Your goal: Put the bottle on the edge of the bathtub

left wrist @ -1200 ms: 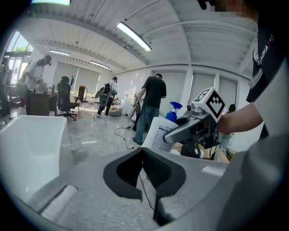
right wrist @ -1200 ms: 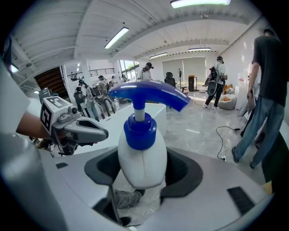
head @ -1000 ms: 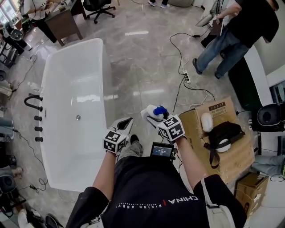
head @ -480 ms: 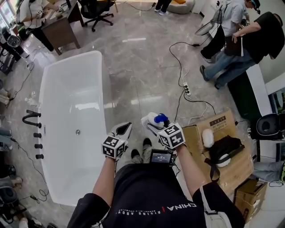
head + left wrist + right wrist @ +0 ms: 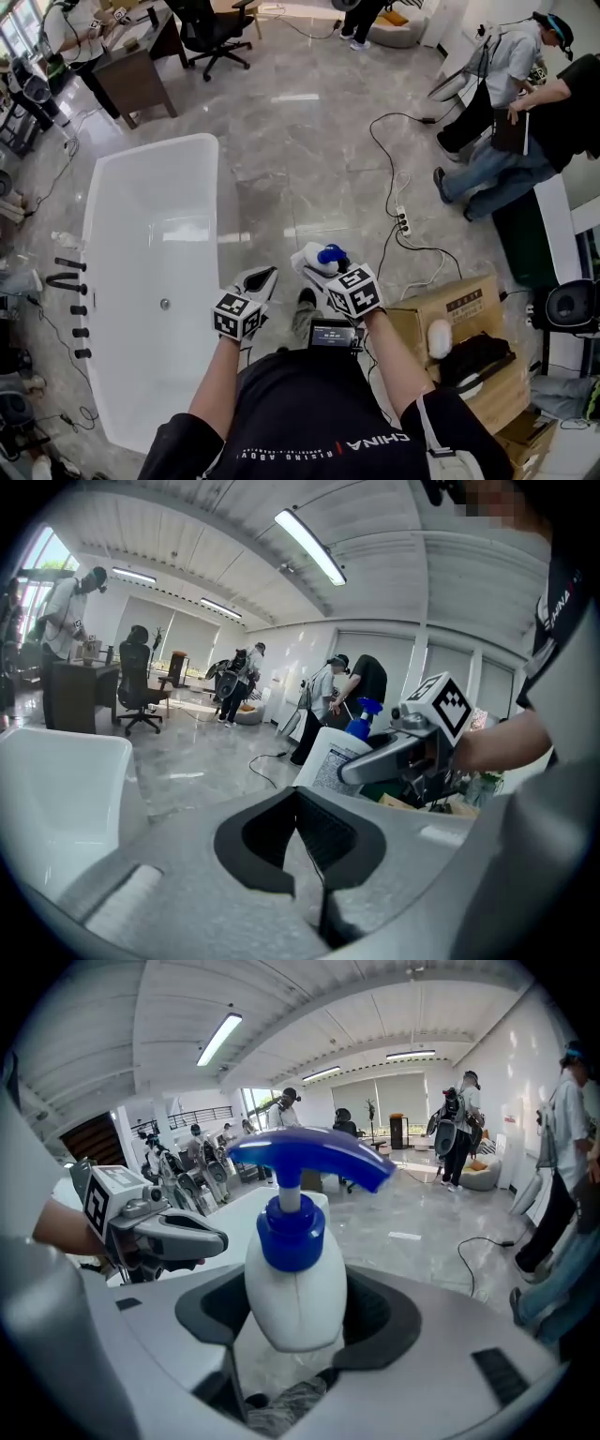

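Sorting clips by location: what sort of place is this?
Likely an office or studio, not a bathroom: a bathtub stands on open floor near a desk and an office chair.

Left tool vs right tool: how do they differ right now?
1. The left tool has its jaws together on nothing; the right tool is clamped on the white bottle with the blue pump.
2. The left tool sits nearer the bathtub; the right tool is on the side away from it.
Shared: both are grey, held side by side and pointing the same way.
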`<control>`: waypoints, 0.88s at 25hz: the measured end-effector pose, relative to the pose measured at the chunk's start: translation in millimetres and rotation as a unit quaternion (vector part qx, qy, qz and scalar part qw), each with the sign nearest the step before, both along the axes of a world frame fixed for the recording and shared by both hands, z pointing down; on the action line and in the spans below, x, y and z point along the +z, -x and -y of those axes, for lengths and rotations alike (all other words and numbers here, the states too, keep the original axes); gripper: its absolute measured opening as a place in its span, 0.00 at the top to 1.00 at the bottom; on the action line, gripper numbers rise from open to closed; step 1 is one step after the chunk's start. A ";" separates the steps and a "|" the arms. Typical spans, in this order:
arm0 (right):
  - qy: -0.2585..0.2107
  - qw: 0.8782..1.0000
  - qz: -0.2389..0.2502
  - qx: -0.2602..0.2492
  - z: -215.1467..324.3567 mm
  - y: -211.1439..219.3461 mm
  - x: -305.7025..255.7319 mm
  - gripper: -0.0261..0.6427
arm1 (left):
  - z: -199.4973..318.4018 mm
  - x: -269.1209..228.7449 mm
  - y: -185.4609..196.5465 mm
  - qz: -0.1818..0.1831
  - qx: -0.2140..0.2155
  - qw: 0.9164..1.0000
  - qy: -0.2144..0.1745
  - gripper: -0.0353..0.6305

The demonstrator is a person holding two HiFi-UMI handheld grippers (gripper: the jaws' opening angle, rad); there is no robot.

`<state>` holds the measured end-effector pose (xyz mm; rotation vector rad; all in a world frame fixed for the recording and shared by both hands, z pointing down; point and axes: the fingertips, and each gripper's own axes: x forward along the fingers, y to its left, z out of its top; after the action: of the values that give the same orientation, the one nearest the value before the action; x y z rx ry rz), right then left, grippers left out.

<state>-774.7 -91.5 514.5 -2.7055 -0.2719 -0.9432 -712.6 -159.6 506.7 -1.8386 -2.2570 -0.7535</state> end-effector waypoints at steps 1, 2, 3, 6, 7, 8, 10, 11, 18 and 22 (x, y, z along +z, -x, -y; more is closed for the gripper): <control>0.000 1.000 -0.002 -0.002 -14.4 -7.7 -1.2 0.55 | -14.2 -0.9 -6.8 -0.003 0.000 1.000 -0.001 0.93; -0.002 1.000 -0.003 -0.004 -28.1 -14.3 -2.3 0.55 | -28.2 -2.3 -13.1 -0.004 -0.002 1.000 -0.002 0.93; -0.003 1.000 -0.004 -0.007 -41.1 -19.8 -3.2 0.55 | -42.0 -4.4 -18.9 -0.005 -0.004 1.000 -0.003 0.93; -0.005 1.000 -0.004 -0.013 -80.0 -32.6 -5.8 0.55 | -85.0 -14.2 -33.8 -0.005 -0.011 1.000 0.003 0.93; -0.006 1.000 -0.004 -0.014 -93.4 -36.8 -6.7 0.55 | -99.5 -17.0 -38.4 -0.006 -0.013 1.000 0.005 0.93; -0.007 1.000 -0.004 -0.015 -105.8 -40.7 -7.1 0.55 | -112.9 -18.5 -42.6 -0.007 -0.014 1.000 0.005 0.93; -0.010 1.000 -0.005 -0.020 -126.4 -46.5 -6.0 0.55 | -135.0 -17.9 -48.6 -0.006 -0.020 1.000 0.005 0.93; -0.010 1.000 -0.004 -0.023 -135.7 -48.4 -4.8 0.55 | -144.6 -17.0 -50.3 -0.005 -0.022 1.000 0.005 0.93; -0.014 0.999 0.000 -0.032 -182.7 -68.8 2.4 0.55 | -185.8 -10.1 -68.1 -0.005 -0.033 0.999 -0.002 0.93; -0.018 0.999 0.000 -0.037 -201.2 -91.8 6.2 0.55 | -202.9 -6.7 -92.3 -0.004 -0.041 0.999 -0.005 0.93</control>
<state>-682.8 109.7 520.7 -2.6983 -0.1542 -0.9596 -620.3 43.3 500.0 -1.9361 -2.1800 -0.7666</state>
